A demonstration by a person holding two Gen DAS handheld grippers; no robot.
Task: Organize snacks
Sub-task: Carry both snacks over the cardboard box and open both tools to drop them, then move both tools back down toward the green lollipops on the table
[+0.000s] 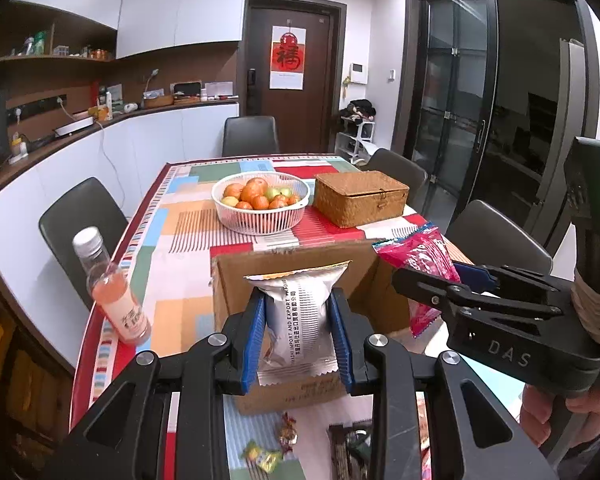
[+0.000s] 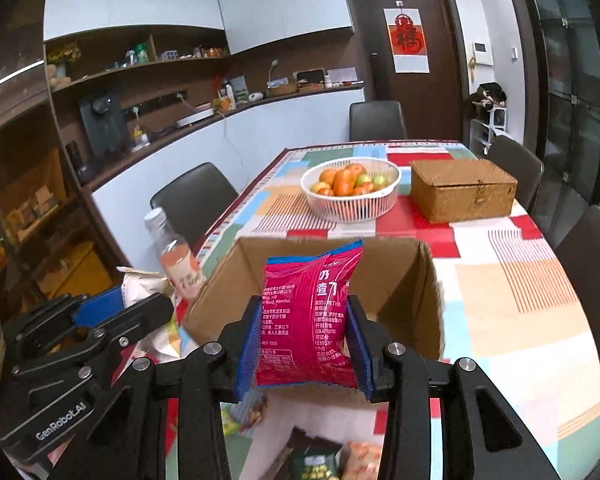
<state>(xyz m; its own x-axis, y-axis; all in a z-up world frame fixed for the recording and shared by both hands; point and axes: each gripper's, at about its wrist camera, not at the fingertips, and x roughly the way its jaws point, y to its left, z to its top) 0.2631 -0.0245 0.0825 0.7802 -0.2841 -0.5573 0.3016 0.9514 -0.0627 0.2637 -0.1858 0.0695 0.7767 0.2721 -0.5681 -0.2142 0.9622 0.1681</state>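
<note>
Clamped between the blue pads of our left gripper (image 1: 298,334) is a silver snack packet (image 1: 298,320), held upright with its printed side toward us, the jaws narrow and pressing on its sides. Our right gripper (image 2: 304,346) pinches a pink snack bag (image 2: 310,316) the same way, its jaws a little wider around the puffed bag. Both packets hang just in front of and above an open cardboard box (image 2: 400,280), which sits on the patchwork tablecloth (image 2: 520,300) directly ahead of both grippers. From the left wrist view, the right gripper with its pink bag is off to the right, near the box's corner. Left of the box stands a bottle of pink drink (image 1: 114,288) at the table edge. Beyond the box sit a white basket of fruit (image 1: 260,200) and, to its right, a closed wicker box (image 1: 360,198). Below the grippers, nearer to us, a few loose snacks (image 1: 266,456) lie on the cloth, blurred.
</note>
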